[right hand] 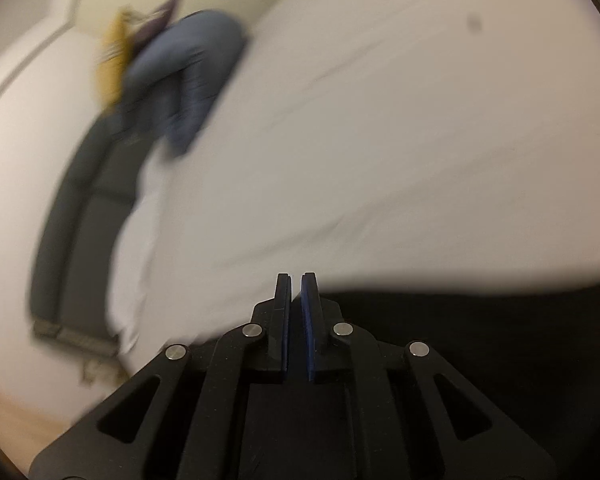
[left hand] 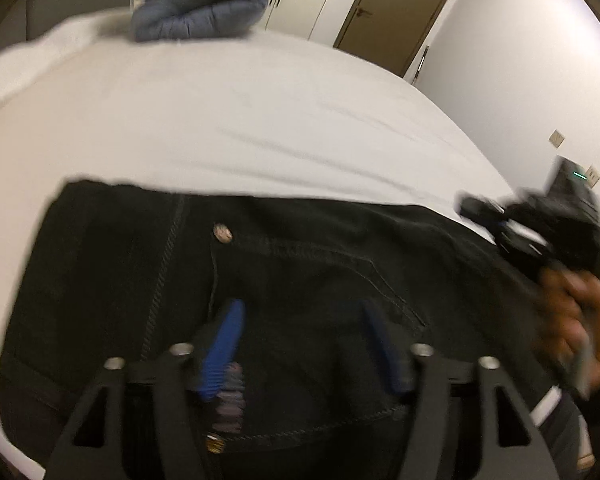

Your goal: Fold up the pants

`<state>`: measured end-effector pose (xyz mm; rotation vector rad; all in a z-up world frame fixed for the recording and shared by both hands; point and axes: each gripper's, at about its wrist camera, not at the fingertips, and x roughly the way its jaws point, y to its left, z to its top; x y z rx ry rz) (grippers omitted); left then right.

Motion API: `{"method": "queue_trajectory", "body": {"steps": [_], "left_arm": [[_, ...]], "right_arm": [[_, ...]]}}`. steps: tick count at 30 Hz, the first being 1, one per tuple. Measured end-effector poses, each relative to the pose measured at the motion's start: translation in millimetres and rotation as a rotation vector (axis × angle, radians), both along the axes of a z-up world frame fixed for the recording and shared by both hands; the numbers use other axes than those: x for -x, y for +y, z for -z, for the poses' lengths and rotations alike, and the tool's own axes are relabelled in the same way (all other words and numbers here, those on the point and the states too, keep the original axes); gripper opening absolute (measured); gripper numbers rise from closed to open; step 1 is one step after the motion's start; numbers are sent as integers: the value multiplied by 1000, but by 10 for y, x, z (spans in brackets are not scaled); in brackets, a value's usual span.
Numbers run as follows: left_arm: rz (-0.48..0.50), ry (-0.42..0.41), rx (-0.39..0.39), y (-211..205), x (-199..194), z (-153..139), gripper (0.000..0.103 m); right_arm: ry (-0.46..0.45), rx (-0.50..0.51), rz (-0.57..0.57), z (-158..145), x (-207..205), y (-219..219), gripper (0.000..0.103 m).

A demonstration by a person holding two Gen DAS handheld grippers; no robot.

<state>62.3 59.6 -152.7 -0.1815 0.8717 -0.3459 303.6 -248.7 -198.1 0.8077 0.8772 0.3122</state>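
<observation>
1. While the black pants (left hand: 300, 280) lie spread flat on the white bed (left hand: 260, 120), near its closer edge, the left gripper (left hand: 300, 320) hangs just above them with its jaws standing wide apart and nothing pinched between them.
2. Its blue pads (left hand: 224, 344) are over the fabric beside a line of stitching, below a round metal button (left hand: 222, 234) on the pants.
3. At the right of the left wrist view, a hand (left hand: 576, 320) holds the right gripper (left hand: 476, 210), blurred, over the right end of the pants; whether it touches the cloth cannot be told from there.
4. From the right wrist view, the right gripper (right hand: 296, 292) has its jaws drawn nearly together, with only a thin slit between the pads and nothing held in it.
5. Black pants fabric (right hand: 480, 340) fills the lower right of that view, below and to the right of the fingertips, and white bedding lies beyond.
6. A folded blue-grey quilted garment (left hand: 200, 4) sits on the far part of the bed, well apart from the pants.
7. Beside the bed in the right wrist view stands a dark grey sofa (right hand: 84, 216), with a yellow cushion (right hand: 114, 64) near the blue-grey garment.
8. A brown door (left hand: 392, 12) shows in the far wall of the left wrist view.
</observation>
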Motion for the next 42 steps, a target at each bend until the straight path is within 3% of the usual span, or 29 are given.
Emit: {"method": "queue_trajectory", "body": {"steps": [2,4,5,7,9,12,14,15,18,20,23,27,30,32,34,38,40,42], "left_arm": [[9,3,2,18,-48,48,67],[31,-6,-13,5,-95,80,66],[39,-7,-30,-14,-129,84,63],[36,-10,-45,80,-160,59,63],[-4,-18,-46,176,-244,16,63],[-65,-10,-30,440,-296,95,64],[-77,-3,-8,504,-357,121,63],[-89,-3,23,549,-337,83,63],[-148,-62,63,738,-116,-91,65],[-191,-90,63,898,63,-176,67],[-250,-116,62,1128,293,-301,67],[-317,-151,43,1404,593,-416,68],[-369,-157,52,1592,710,-461,68],[-387,-146,61,1712,760,-445,68],[-386,-132,52,1746,759,-413,68],[-358,-123,37,1738,832,-365,68],[-332,-126,32,1690,841,-360,68],[-302,-133,31,1612,786,-360,68]], "right_arm": [[-12,-2,-108,57,436,296,7],[36,39,-134,257,593,507,6],[95,69,-120,456,714,460,0],[66,-33,-62,542,954,256,0],[49,-5,48,539,1004,45,0],[73,60,238,379,1292,-458,0],[65,163,243,121,1411,-549,6],[45,240,210,-38,1494,-466,14],[12,334,-38,-383,1617,-93,63],[-65,411,-229,-530,1652,550,64],[-178,653,-522,-651,1703,1701,64],[-248,791,-722,-608,1710,2697,61],[-295,937,-809,-458,1709,3166,60],[-300,1025,-833,-346,1370,3480,58],[-306,1025,-804,-189,1209,3640,58],[-216,976,-701,-32,1125,3595,58],[-243,1002,-698,-24,1158,3799,59],[-249,974,-683,27,1206,3865,67]]}}
